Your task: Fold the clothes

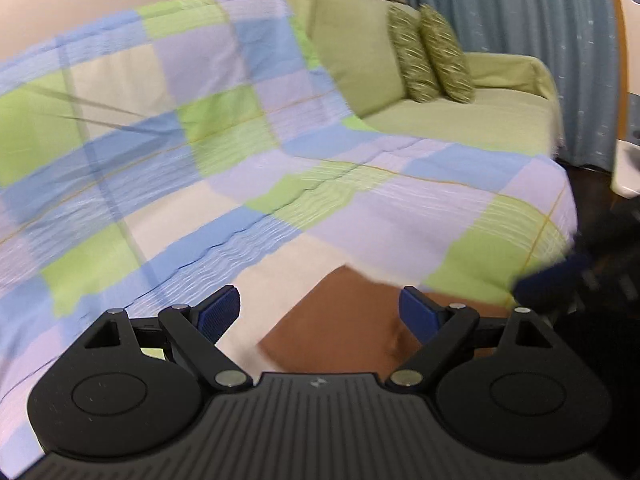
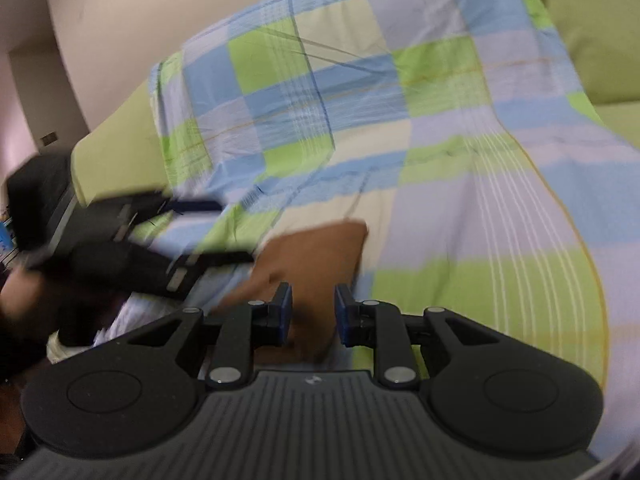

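Lying near the sofa's (image 1: pixel 500 120) front edge, the brown garment (image 1: pixel 344 320) looked soft and light, best pinched at a corner; left claw (image 1: pixel 320 312) and right claw (image 2: pixel 313 312) both hung released.

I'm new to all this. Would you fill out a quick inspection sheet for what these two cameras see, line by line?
Surface: a green sofa with a checked blanket in blue, green, lilac and cream spread over its seat and back.
Job's things: one brown garment lying on the blanket; motion blur hides how far it is folded.
Clutter: two green patterned cushions leaning at the sofa back.
Grippers: left gripper has its jaws wide apart, empty, above the garment; right gripper has its jaws narrower but still apart, with the garment behind the gap.
Cables: nothing seen.
Surroundings: blue-grey curtain, cream wall, a white and wood piece of furniture at the edge.
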The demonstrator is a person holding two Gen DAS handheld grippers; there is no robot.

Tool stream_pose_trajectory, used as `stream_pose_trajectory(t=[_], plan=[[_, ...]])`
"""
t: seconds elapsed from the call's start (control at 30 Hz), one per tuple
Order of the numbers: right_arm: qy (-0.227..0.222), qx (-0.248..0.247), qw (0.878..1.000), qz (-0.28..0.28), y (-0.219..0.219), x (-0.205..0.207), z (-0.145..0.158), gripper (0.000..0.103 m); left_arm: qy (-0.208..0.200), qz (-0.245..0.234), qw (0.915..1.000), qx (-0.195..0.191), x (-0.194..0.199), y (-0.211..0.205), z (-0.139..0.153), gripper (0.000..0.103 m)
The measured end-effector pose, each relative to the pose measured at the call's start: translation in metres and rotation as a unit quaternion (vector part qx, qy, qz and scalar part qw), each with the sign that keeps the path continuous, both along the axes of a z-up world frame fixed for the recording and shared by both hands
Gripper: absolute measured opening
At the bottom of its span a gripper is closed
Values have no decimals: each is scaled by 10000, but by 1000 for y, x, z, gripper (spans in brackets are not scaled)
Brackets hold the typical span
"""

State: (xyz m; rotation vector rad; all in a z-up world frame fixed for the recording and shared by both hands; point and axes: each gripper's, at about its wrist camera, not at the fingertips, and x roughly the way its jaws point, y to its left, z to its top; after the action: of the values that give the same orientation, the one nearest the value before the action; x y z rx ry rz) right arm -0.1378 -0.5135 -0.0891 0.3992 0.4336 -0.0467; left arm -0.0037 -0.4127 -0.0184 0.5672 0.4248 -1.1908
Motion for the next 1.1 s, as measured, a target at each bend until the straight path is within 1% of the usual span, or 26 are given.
stream_pose_trajectory(t=[0.03,0.07,0.13,0.2,0.23,0.27,0.3,0.4,0.47,0.53,0.57,0.6,0.67,0.73,0.83,0.87,0.9,0.93,1.0,1.1], plan=[[65,-204,9998,25,8,-3,-2,21,70,-88,9999,63,5,-7,-2,88],[122,-300,9995,63,15,-5,-3,21,142,-173,9997,130,10,-15,-5,88],[188,-144,9997,79,22,-7,-10,26,265,-317,9986,339,16,-26,-12,88],[218,95,9997,-53,23,-8,-17,28,201,-454,9968,627,12,-32,-23,88],[193,225,9994,-159,22,-8,-19,28,139,-471,9966,667,9,-32,-27,88],[135,389,9988,-273,19,-8,-21,29,77,-467,9968,650,6,-30,-31,88],[73,546,9979,-351,17,-7,-23,30,145,-417,9972,611,6,-28,-32,88],[0,772,9960,-459,13,-3,-32,30,283,-329,9983,376,6,-11,-20,88],[-70,971,9939,-523,10,-2,-36,29,361,-456,9981,184,-2,4,-10,88],[-126,1046,9929,-558,9,-3,-38,30,481,-566,9972,56,-10,17,-5,88],[-166,1088,9923,-565,9,-3,-38,31,488,-570,9972,28,-15,24,-5,88],[-213,1140,9916,-567,9,-3,-39,35,495,-573,9971,0,-19,31,-5,88],[-268,1236,9902,-593,11,-2,-39,40,547,-512,9972,-2,-21,39,-6,88],[-334,1334,9882,-670,12,-4,-39,40,624,-422,9972,37,-18,41,-8,88],[-261,1491,9850,-830,10,1,-39,40,821,-254,9962,155,-9,39,-12,88],[-210,1500,9845,-888,11,3,-37,41,956,-130,9952,176,-3,38,-14,88],[-124,1352,9865,-915,14,6,-35,44,1073,-27,9941,186,2,37,-15,88],[-17,1019,9908,-892,21,11,-30,46,1136,1,9934,143,4,38,-16,88],[153,361,9963,-761,37,19,-25,57,1301,22,9915,-12,7,39,-14,88],[270,-370,9972,-598,55,29,-23,62,1209,-115,9926,-50,0,40,-13,88]])
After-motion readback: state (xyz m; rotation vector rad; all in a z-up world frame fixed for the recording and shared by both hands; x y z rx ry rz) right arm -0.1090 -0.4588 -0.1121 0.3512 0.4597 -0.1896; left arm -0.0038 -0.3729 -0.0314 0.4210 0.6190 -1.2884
